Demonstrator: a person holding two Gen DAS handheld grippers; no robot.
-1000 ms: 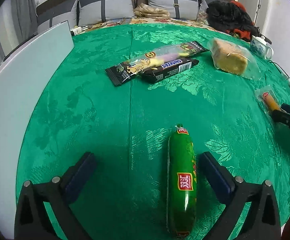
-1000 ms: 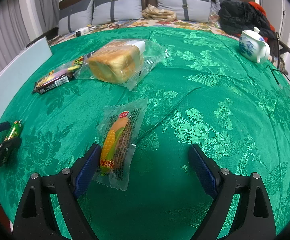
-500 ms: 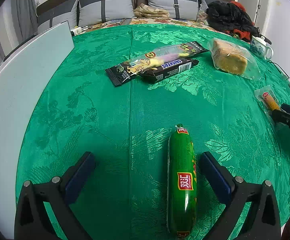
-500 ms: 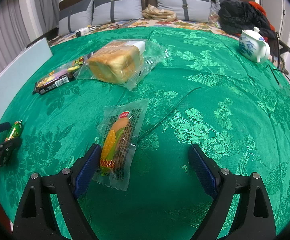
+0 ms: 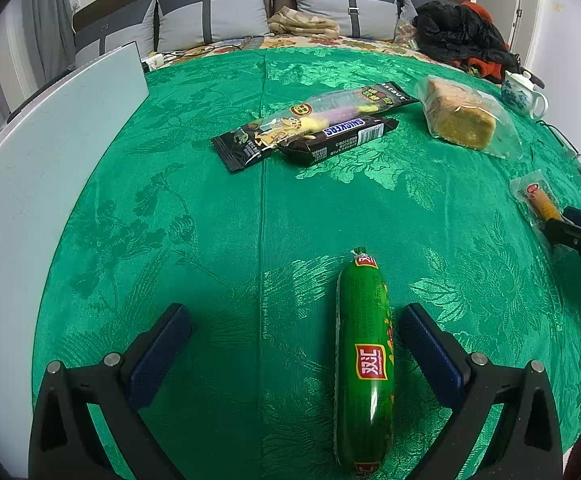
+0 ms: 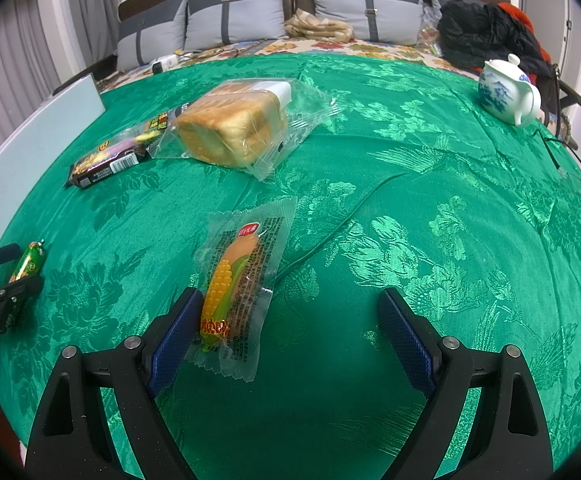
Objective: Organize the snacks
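Observation:
A green sausage (image 5: pixel 364 360) lies on the green tablecloth between the wide-apart fingers of my left gripper (image 5: pixel 294 340), close to the right finger; nothing is gripped. In the right wrist view a clear-wrapped corn sausage (image 6: pixel 236 284) rests just inside the left finger of my open right gripper (image 6: pixel 290 328). Further back sit a bagged bread loaf (image 6: pixel 232 130) (image 5: pixel 460 118), a Snickers bar (image 5: pixel 338 138) and a long black candy pack (image 5: pixel 310 120). The green sausage (image 6: pixel 28 266) and left gripper (image 6: pixel 6 276) show at far left.
A pale board (image 5: pixel 46 148) stands along the table's left edge. A white and blue teapot (image 6: pixel 508 94) sits at the back right, with a thin cable (image 6: pixel 566 160) near it. Pillows and dark clothes lie beyond the table. Bare green cloth (image 6: pixel 430 200) spreads right of the corn sausage.

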